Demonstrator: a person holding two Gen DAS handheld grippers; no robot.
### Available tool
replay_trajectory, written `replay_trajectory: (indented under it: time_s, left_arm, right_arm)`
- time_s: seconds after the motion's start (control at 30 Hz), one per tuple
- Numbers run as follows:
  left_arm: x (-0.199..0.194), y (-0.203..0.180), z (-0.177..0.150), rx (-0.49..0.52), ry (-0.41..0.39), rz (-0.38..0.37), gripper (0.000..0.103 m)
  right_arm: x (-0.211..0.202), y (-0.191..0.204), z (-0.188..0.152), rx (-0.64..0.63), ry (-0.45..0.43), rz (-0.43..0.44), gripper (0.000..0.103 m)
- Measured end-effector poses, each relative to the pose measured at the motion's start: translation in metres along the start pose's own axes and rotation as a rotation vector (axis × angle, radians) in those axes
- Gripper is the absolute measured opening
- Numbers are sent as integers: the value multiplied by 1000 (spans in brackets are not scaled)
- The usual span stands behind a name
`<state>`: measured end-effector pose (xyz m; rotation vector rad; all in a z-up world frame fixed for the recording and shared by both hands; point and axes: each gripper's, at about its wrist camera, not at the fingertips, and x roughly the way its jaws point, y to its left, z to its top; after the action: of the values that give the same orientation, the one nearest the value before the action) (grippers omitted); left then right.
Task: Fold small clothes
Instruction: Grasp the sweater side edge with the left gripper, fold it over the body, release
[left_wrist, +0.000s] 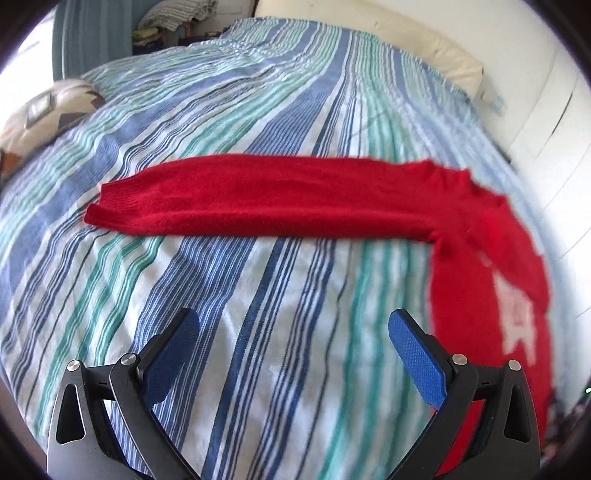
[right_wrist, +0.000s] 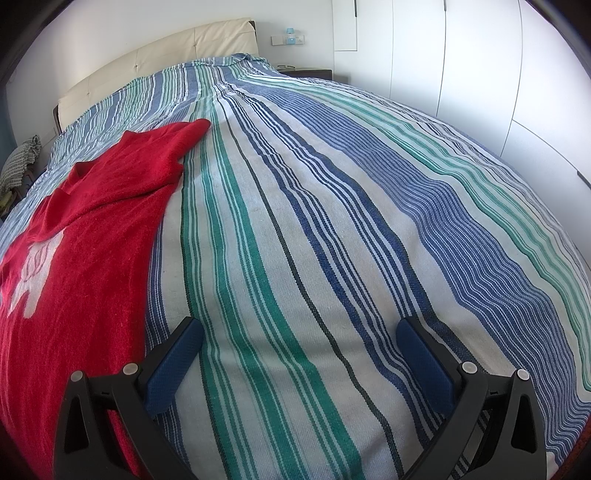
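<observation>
The red knitted sweater (left_wrist: 295, 195) lies flat on the bed, front up, with a white knitted figure on its chest. In the left wrist view one sleeve (left_wrist: 258, 195) stretches straight out sideways across the striped bedspread (left_wrist: 280, 295), its ribbed cuff (left_wrist: 110, 205) at the far left end. In the right wrist view the other sleeve (right_wrist: 166, 155) looks already laid in over the shoulder, a little rumpled, and the body runs down along the left edge of the view.

My left tongs (left_wrist: 293, 343) hang spread wide over bare bedspread, just short of the outstretched sleeve, gripping nothing. My right tongs (right_wrist: 299, 354) are spread wide too, empty, over the stripes just beside the sweater's body.

As I judge it, the step in hand is to bring that long sleeve in across the chest. I should pinch it near the cuff, taking both layers of knit and none of the bedspread beneath, lift only enough to clear the cloth, and carry it across so the fold falls at the shoulder seam. The knit is soft and will stretch, so I should not drag it. The right tongs could press the body down near the shoulder, lest the whole sweater slide. Beyond the bed stand a cream padded headboard (right_wrist: 166, 48) and white wardrobe doors (right_wrist: 480, 74).
</observation>
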<state>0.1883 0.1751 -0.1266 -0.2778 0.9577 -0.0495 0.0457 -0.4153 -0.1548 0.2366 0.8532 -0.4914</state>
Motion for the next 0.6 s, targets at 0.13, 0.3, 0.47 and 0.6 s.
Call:
replay_trajectory:
  time_s: [0.13, 0.3, 0.47, 0.6]
  left_arm:
    - [-17, 34, 23, -94, -12, -95, 102]
    - [-32, 138, 58, -411, -82, -162, 102]
    - [-6, 183, 70, -493, -10, -161, 101]
    - [28, 189, 74, -503, 58, -104, 86]
  right_arm:
    - [0, 0, 0, 0, 0, 0, 103]
    - [0, 0, 0, 0, -2, 0, 103]
    - [0, 0, 0, -1, -3, 1, 103]
    - [0, 1, 0, -1, -3, 1, 103]
